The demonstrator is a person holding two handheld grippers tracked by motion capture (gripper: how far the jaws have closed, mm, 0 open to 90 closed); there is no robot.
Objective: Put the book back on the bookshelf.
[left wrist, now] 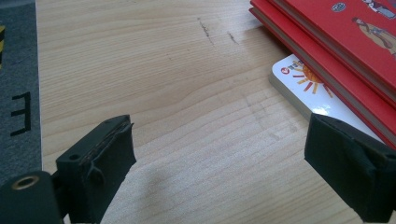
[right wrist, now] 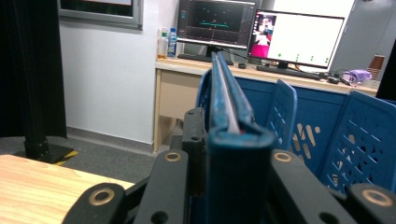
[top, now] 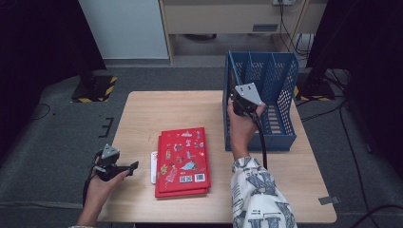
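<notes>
The blue perforated plastic file rack [top: 278,90] stands upright at the surface's far right, its left wall clamped.

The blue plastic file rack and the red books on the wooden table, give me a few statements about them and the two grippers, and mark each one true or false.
1. The right gripper is clamped on the left wall of the blue plastic file rack. True.
2. The red hardcover books stand upright inside the rack. False: they lie flat in a stack on the light wooden table, left of the rack.
3. The left gripper has its jaws open with nothing between them. True.
4. A white card book lies on top of the red stack. False: it lies under the stack, with its corner sticking out.
5. The left gripper is gripping the red books. False: it is beside them, apart.
</notes>
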